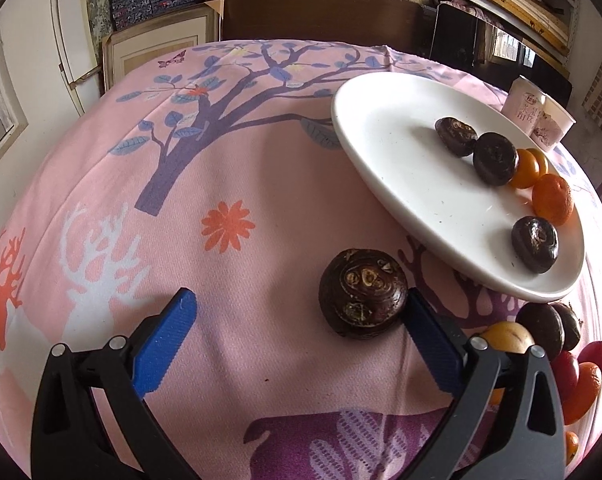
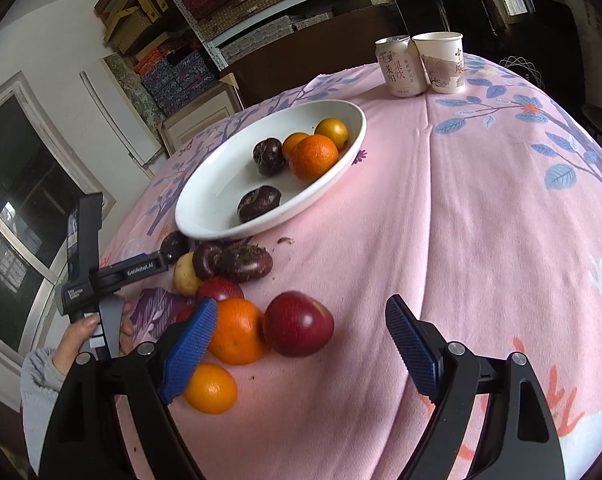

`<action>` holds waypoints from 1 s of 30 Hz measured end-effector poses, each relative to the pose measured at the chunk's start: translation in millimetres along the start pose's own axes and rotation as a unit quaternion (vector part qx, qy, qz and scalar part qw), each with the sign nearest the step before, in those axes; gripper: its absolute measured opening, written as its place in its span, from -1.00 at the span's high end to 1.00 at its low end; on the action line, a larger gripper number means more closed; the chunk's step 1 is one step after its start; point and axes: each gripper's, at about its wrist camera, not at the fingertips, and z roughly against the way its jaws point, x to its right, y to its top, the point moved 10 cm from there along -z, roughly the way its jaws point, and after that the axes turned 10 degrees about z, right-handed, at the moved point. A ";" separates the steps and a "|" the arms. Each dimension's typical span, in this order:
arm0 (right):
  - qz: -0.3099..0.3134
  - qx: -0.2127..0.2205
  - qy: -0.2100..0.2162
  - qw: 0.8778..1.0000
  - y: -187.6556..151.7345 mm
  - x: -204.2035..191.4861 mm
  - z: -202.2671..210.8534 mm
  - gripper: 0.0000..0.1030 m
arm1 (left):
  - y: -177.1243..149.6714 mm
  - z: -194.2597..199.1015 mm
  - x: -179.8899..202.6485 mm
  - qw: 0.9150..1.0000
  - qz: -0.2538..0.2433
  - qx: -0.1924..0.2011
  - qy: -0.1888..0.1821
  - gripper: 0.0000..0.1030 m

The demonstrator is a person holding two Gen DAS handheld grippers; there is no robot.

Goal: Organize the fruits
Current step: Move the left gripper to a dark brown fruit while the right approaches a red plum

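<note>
Plate: glossy white ceramic. Tablecloth: matt woven cloth. Fingers: ribbed blue plastic. Cup: paper. Apple: smooth, shiny.

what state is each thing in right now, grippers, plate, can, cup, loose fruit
left hand-held gripper: open, a dark water chestnut between its fingers, right finger close beside it
right hand-held gripper: open, red apple between its fingers, unheld
white plate: part filled with oranges and dark chestnuts
drink can: upright, whether opened cannot be told
paper cup: upright
loose fruit pile: on the cloth beside the plate
</note>
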 end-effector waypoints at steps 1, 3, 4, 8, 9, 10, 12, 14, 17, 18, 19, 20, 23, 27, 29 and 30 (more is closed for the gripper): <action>0.005 -0.006 -0.002 1.000 -3.7 -1.7 -2.3 -0.60 | 0.1 0.0 0.1 1.000 0.000 0.000 0.000 -0.92; 0.011 -0.018 -0.001 1.000 -7.3 -4.9 -7.7 -0.43 | 0.1 -0.1 0.1 1.000 0.000 0.000 0.000 -0.92; 0.009 -0.017 0.003 1.000 -7.7 -4.9 -8.3 -0.43 | 0.2 0.0 0.1 1.000 0.000 0.000 0.000 -0.92; -0.014 -0.018 0.025 0.999 -8.0 -2.3 -9.7 -0.34 | 0.1 -0.1 0.1 1.000 0.000 0.000 0.000 -0.92; -0.024 -0.019 0.036 0.999 -7.9 -1.7 -10.8 -0.25 | 0.1 0.0 0.2 1.000 0.000 0.000 0.000 -0.92; -0.037 -0.020 0.052 0.998 -8.4 -1.6 -11.6 -0.13 | 0.2 -0.1 0.1 1.000 0.000 0.000 0.000 -0.92; -0.066 -0.024 0.079 0.994 -10.0 0.0 -12.6 -0.02 | 0.0 0.0 0.3 1.000 0.000 0.000 0.000 -0.92; -0.089 -0.027 0.088 0.992 -11.9 6.0 -13.9 0.13 | 0.2 -0.1 0.2 1.000 0.000 0.000 0.000 -0.92; -0.117 -0.030 0.107 0.987 -13.9 9.7 -15.2 0.16 | 0.1 -0.1 0.3 1.000 0.000 0.000 0.000 -0.92; -0.118 -0.029 0.107 0.987 -13.6 9.7 -15.7 0.17 | 0.2 -0.1 0.1 1.000 0.000 0.000 0.000 -0.92; -0.116 -0.028 0.104 0.987 -13.5 9.1 -16.7 0.19 | 0.2 -0.1 0.1 1.000 0.000 0.000 0.000 -0.92; -0.111 -0.026 0.098 0.989 -12.9 7.9 -17.4 0.19 | 0.2 -0.1 0.1 1.000 0.000 0.000 0.000 -0.92; -0.097 -0.023 0.085 0.991 -11.5 5.1 -18.3 0.18 | 0.1 -0.1 0.2 1.000 0.000 0.000 0.000 -0.92; -0.084 -0.022 0.076 0.993 -9.9 3.1 -17.8 0.20 | 0.4 -0.2 0.1 1.000 0.000 0.000 0.000 -0.92; -0.078 -0.022 0.071 0.994 -9.4 2.9 -17.4 0.20 | 0.5 -0.1 0.4 1.000 0.000 0.000 0.000 -0.92; -0.077 -0.023 0.069 0.994 -9.3 3.1 -17.7 0.20 | 0.8 -0.1 0.7 1.000 0.001 0.000 0.000 -0.92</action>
